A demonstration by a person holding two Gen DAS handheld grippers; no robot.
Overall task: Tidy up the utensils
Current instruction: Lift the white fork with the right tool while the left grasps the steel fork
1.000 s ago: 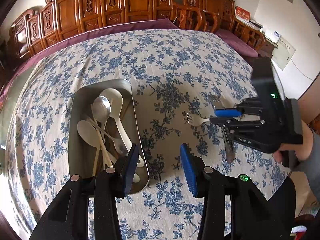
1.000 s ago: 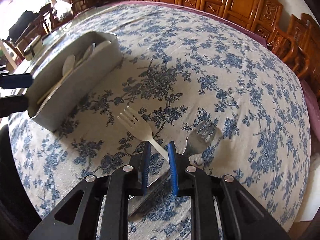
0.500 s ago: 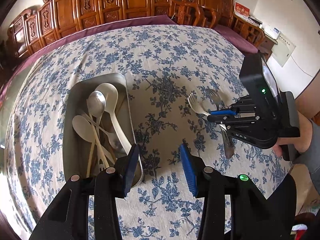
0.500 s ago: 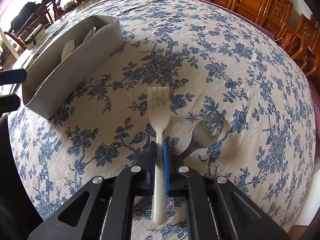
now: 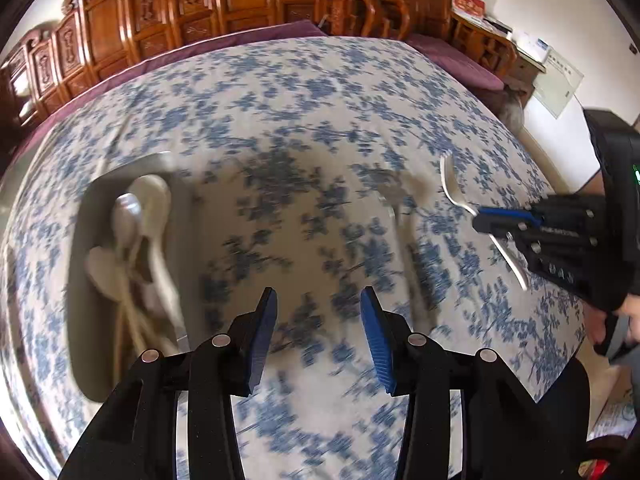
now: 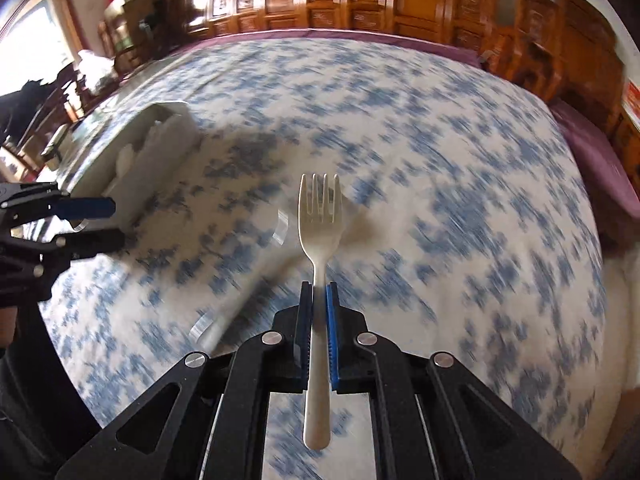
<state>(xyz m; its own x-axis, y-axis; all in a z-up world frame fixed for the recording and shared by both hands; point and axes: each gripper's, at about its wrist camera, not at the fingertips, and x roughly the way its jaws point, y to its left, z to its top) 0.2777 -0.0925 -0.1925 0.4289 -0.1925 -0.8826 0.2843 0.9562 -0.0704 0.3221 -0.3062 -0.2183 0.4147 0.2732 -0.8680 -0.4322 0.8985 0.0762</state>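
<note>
**Cream fork clamped and carried; tray waits to my left**

The biggest thing under me is the round table dressed in a cream cloth printed with blue flowers (image 5: pixel 304 128), soft and slightly rumpled, with a plum under-cloth showing at its far rim. Carved reddish wooden chairs (image 5: pixel 224 4) ring it, pushed back out of the way.

On the left side of the cloth sits the grey rectangular metal tray (image 5: pixel 86 360), a smooth-walled bin with rounded corners. It already holds a loose pile of pale spoons (image 5: pixel 132 216), bowls pointing away from me, so I take it as the collecting point.

My right gripper (image 6: pixel 319 292) is fully closed on the neck of the cream plastic fork (image 6: pixel 320 216), matte, four-tined, with a rounded handle end hanging back between the jaws. Pinching it at the narrow neck keeps it straight along the fingers, tines forward and clear of the cloth, which should make dropping it lengthways into the tray easier.

My left gripper (image 5: pixel 318 320) stands about half open over bare cloth just beside the tray's near corner, holding nothing.

A shiny steel fork (image 5: pixel 394 208) lies on the cloth between the tray and the right gripper, blurred, probably the next pick.
</note>
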